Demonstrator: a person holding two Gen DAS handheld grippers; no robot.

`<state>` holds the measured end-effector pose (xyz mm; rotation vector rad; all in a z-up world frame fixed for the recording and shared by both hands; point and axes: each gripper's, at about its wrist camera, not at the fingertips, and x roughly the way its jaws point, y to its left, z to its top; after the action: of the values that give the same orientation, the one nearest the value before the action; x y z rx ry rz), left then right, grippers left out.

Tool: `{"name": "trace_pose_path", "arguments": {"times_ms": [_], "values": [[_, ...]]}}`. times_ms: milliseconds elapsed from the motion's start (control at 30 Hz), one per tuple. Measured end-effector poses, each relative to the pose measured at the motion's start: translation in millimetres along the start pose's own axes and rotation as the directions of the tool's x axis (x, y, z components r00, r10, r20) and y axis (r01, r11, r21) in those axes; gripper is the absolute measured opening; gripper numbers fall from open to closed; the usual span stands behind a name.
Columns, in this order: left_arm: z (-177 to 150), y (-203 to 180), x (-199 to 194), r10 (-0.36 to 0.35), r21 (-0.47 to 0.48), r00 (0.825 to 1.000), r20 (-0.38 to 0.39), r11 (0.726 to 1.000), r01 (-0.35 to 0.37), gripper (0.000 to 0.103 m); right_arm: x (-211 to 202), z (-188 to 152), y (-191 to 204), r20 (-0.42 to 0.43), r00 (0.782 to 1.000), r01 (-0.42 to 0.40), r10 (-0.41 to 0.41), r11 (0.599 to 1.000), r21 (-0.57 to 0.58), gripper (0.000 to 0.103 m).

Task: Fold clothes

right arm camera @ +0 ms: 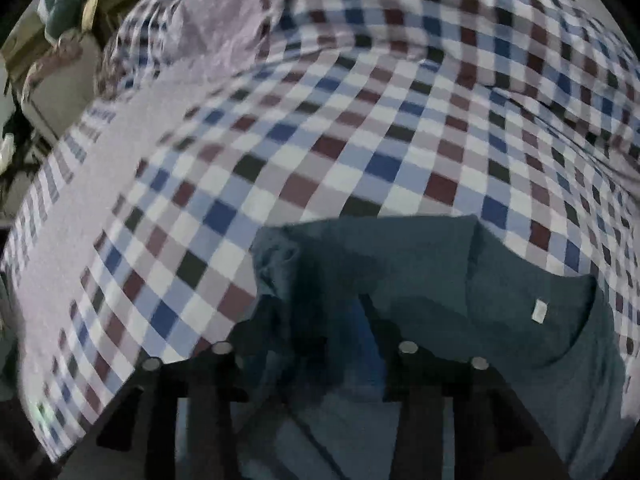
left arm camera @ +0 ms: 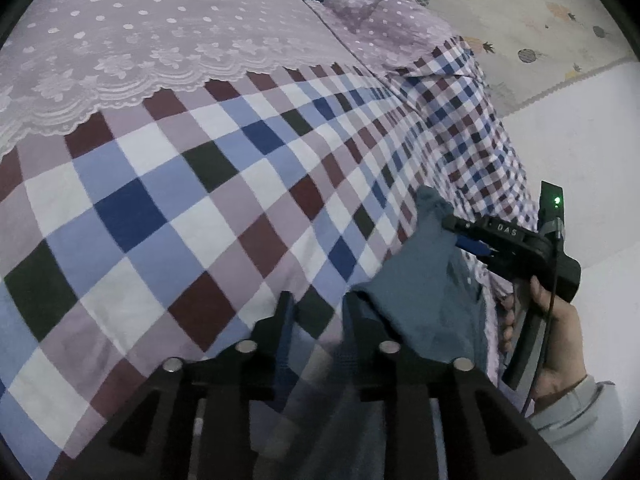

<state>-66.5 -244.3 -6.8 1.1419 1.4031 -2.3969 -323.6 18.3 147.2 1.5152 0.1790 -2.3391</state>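
Black fingers of the left claw filled the bottom of the left wrist view, standing a little apart, with the blue-grey shirt draped over the right-hand finger; whether they pinched the cloth could not be told. From there the shirt ran across to the right claw, whose tips were closed on a bunched corner of it, a hand in a pale sleeve gripping the handle. Under both lay a bed with a checked cover and a lace-edged lilac cloth farther up; a pineapple-print mat covered the floor beyond. In the right wrist view the shirt spread over the cover just ahead of the claw, collar and white label to the right, dark fabric gathered between the fingers.
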Motion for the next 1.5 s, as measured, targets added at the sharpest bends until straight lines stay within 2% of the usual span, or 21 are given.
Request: {"name": "trace_pose_path", "arguments": {"times_ms": [100, 167, 267, 333, 400, 500, 533, 600, 767, 833, 900, 1033, 1200, 1300, 1367, 1400, 1433, 1467, 1500], "values": [[8, 8, 2, -0.106, -0.085, 0.994, -0.028, 0.991, 0.104, 0.046, -5, -1, 4, 0.014, 1.000, 0.007, -0.007, 1.000, -0.012, 0.049], [13, 13, 4, -0.178, -0.143, 0.983, -0.042, 0.975, 0.170, 0.047, -3, 6, 14, 0.023, 1.000, 0.008, -0.007, 1.000, -0.029, 0.050], [20, 21, 6, -0.284, -0.231, 0.957, -0.054, 0.936, 0.265, 0.047, 0, 40, 49, 0.043, 0.999, 0.016, -0.014, 0.999, -0.048, 0.050], [26, 26, 8, -0.353, -0.288, 0.934, -0.057, 0.901, 0.324, 0.047, -5, 40, 60, 0.045, 0.999, 0.011, -0.009, 0.998, -0.057, 0.050], [31, 29, 8, -0.369, -0.302, 0.926, -0.075, 0.894, 0.331, 0.049, -12, 35, 69, 0.046, 0.999, 0.005, -0.002, 0.998, -0.065, 0.051], [37, 28, 7, -0.378, -0.278, 0.914, -0.149, 0.903, 0.328, 0.050, -22, 32, 79, 0.047, 0.999, -0.008, 0.012, 0.997, -0.080, 0.051], [38, 30, 2, -0.383, -0.277, 0.911, -0.152, 0.901, 0.333, 0.050, -25, 32, 80, 0.051, 0.999, -0.006, 0.010, 0.996, -0.086, 0.051], [39, 28, 3, -0.406, -0.293, 0.894, -0.189, 0.892, 0.344, 0.050, -30, 31, 80, 0.062, 0.998, -0.008, 0.013, 0.997, -0.083, 0.052], [31, 2, 12, -0.288, -0.198, 0.918, -0.272, 0.950, 0.240, 0.050, -40, 25, 72, 0.061, 0.998, -0.009, 0.012, 0.998, -0.060, 0.052], [31, -3, 22, -0.241, -0.168, 0.932, -0.269, 0.965, 0.201, 0.050, -44, 21, 71, 0.060, 0.998, -0.005, 0.009, 0.998, -0.062, 0.052], [31, -1, 35, -0.235, -0.195, 0.929, -0.286, 0.963, 0.184, 0.049, -47, 18, 71, 0.059, 0.998, -0.005, 0.009, 0.998, -0.064, 0.053], [35, -10, 34, -0.261, -0.206, 0.923, -0.282, 0.956, 0.207, 0.048, -52, 11, 70, 0.058, 0.998, 0.001, 0.003, 0.997, -0.071, 0.053], [45, -17, 34, -0.233, -0.170, 0.932, -0.278, 0.967, 0.191, 0.048, -64, 4, 52, 0.078, 0.997, 0.012, -0.010, 0.999, -0.030, 0.053], [46, -11, 45, -0.242, -0.194, 0.929, -0.281, 0.962, 0.192, 0.048, -68, 6, 45, 0.107, 0.994, -0.018, 0.018, 1.000, 0.008, 0.054], [44, -13, 45, -0.248, -0.194, 0.929, -0.275, 0.961, 0.199, 0.042, -67, 9, 46, 0.111, 0.994, -0.017, 0.016, 1.000, 0.004, 0.056], [44, -12, 46, -0.248, -0.200, 0.930, -0.271, 0.960, 0.197, 0.033, -66, 11, 47, 0.112, 0.994, -0.015, 0.015, 1.000, 0.000, 0.056], [44, -11, 46, -0.248, -0.206, 0.931, -0.268, 0.959, 0.196, 0.016, -62, 14, 50, 0.105, 0.994, -0.015, 0.016, 1.000, -0.008, 0.057], [44, -10, 47, -0.248, -0.211, 0.932, -0.265, 0.958, 0.195, 0.006, -56, 19, 54, 0.094, 0.995, -0.011, 0.013, 1.000, -0.020, 0.057], [44, -9, 47, -0.248, -0.216, 0.933, -0.261, 0.957, 0.194, 0.003, -51, 23, 59, 0.087, 0.996, -0.001, 0.004, 1.000, -0.031, 0.057]]}}
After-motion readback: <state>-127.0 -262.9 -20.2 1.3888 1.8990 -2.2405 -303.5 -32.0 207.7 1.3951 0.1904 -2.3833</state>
